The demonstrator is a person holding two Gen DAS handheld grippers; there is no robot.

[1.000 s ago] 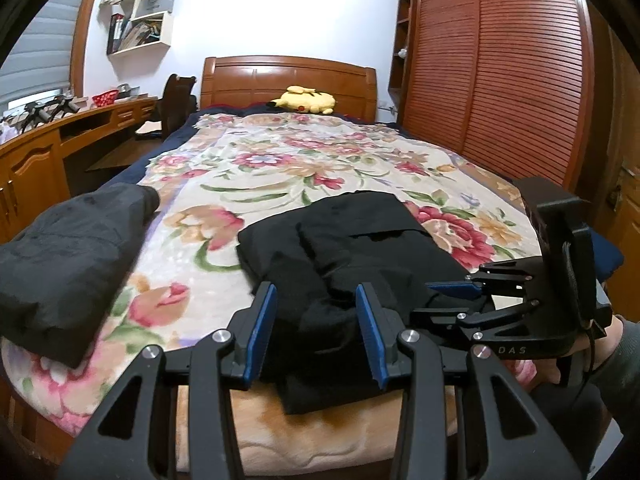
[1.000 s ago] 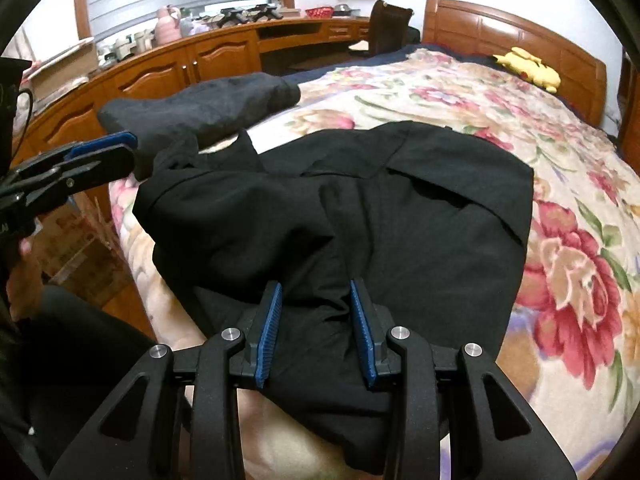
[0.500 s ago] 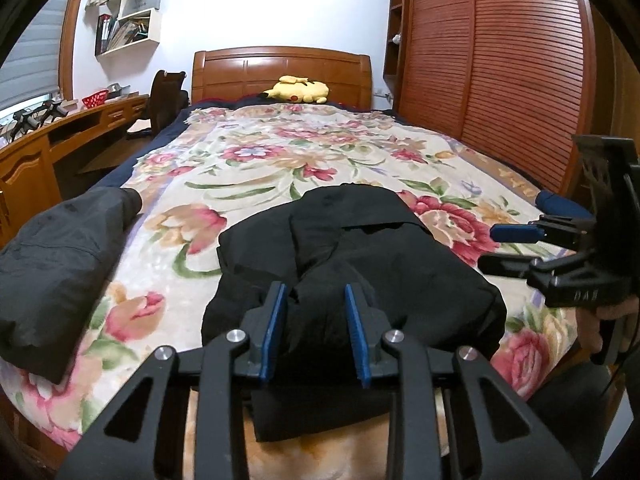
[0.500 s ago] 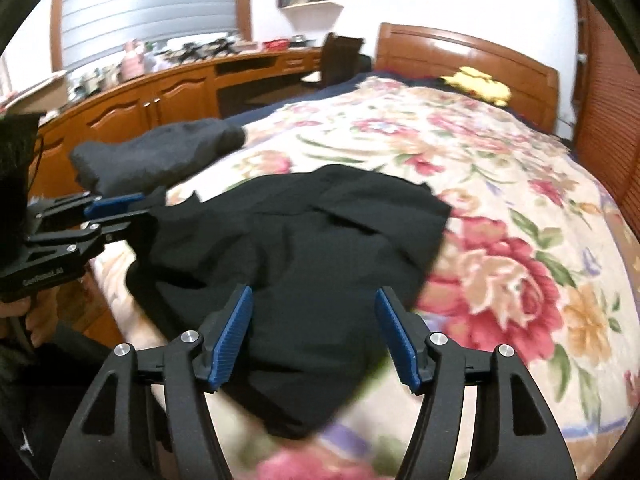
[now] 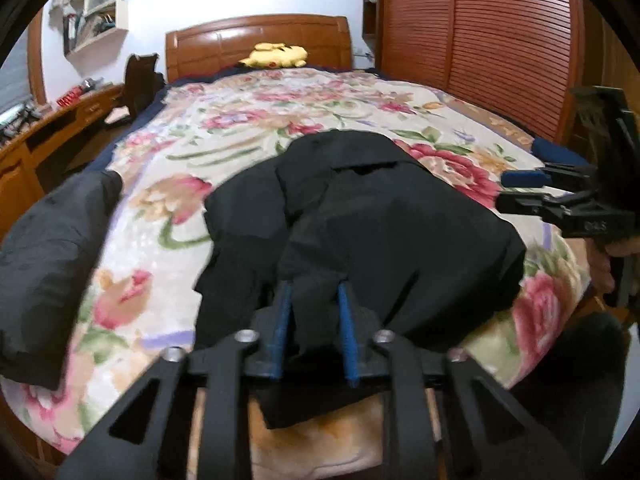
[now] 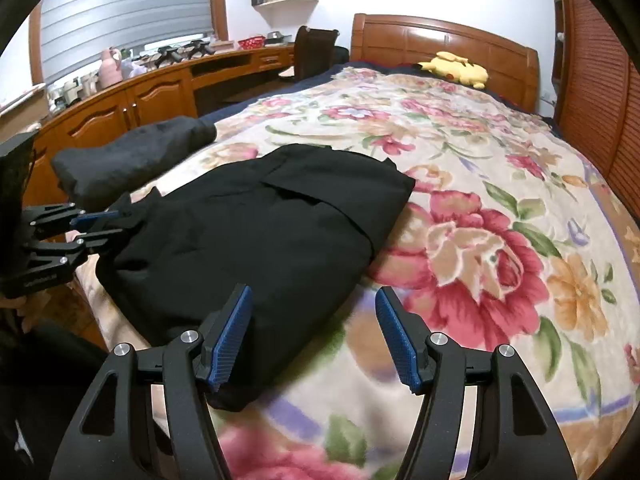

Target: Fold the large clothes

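A black garment [image 5: 372, 220] lies partly folded on the floral bedspread [image 5: 240, 128] near the foot of the bed; it also shows in the right wrist view [image 6: 260, 232]. My left gripper [image 5: 314, 300] is shut on a bunched fold at the garment's near edge and lifts it slightly. In the right wrist view the left gripper [image 6: 100, 224] pinches the garment's left corner. My right gripper [image 6: 314, 320] is open and empty, just above the bedspread at the garment's right edge. It appears at the right of the left wrist view [image 5: 520, 190].
A second dark garment [image 5: 48, 248] lies folded at the bed's left edge, also in the right wrist view [image 6: 132, 156]. A yellow plush toy [image 5: 276, 54] rests by the headboard. A wooden desk [image 6: 132, 96] runs along the left, slatted wardrobe doors [image 5: 480, 40] along the right.
My left gripper closed on the garment's near edge and raised it. My right gripper let go of the garment, opened wide and drew back to the right.
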